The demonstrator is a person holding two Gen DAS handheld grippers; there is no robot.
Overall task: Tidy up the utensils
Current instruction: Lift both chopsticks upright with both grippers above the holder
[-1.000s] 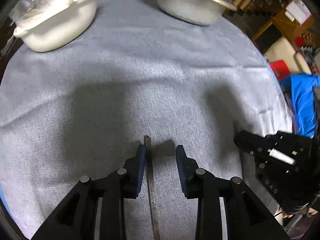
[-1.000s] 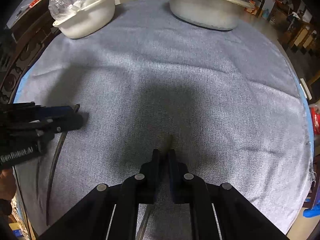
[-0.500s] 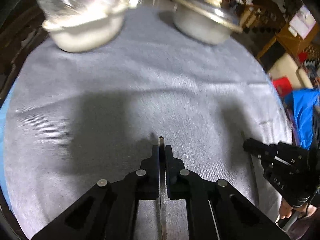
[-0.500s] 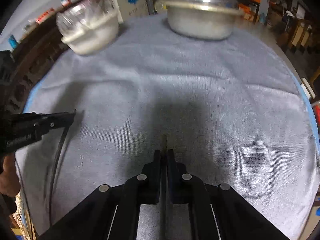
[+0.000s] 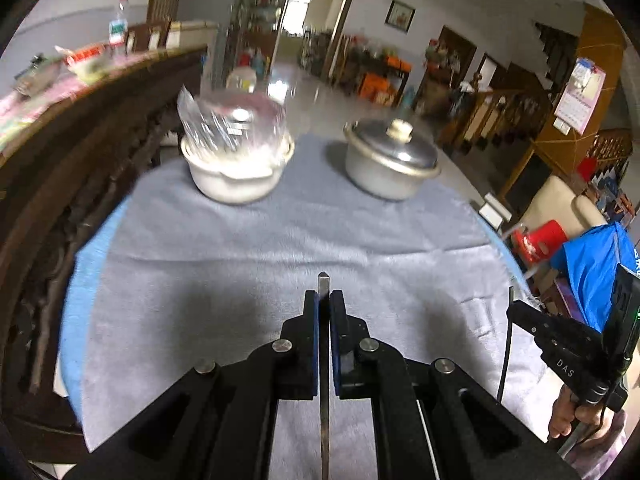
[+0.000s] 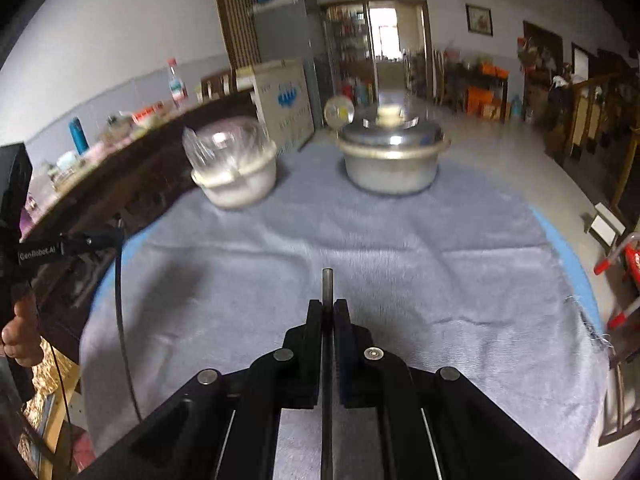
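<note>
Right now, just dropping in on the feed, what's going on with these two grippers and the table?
Each hand-held gripper is shut on a thin metal utensil. The left hand-held gripper clamps a flat metal utensil handle; the right hand-held gripper clamps a round metal rod. Both point forward above the grey cloth. At the far end sit a white bowl with a plastic bag and a lidded metal pot. What kind of utensils these are can't be told.

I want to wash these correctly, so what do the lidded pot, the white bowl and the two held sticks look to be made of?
Lidded pot: dull grey metal, probably aluminium, soft sheen.
White bowl: glossy white, ceramic or enamel, under clear crinkled plastic film.
Stick in left gripper: flat-ended, grey metallic, likely steel chopstick.
Stick in right gripper: round grey rod, also metallic.
</note>
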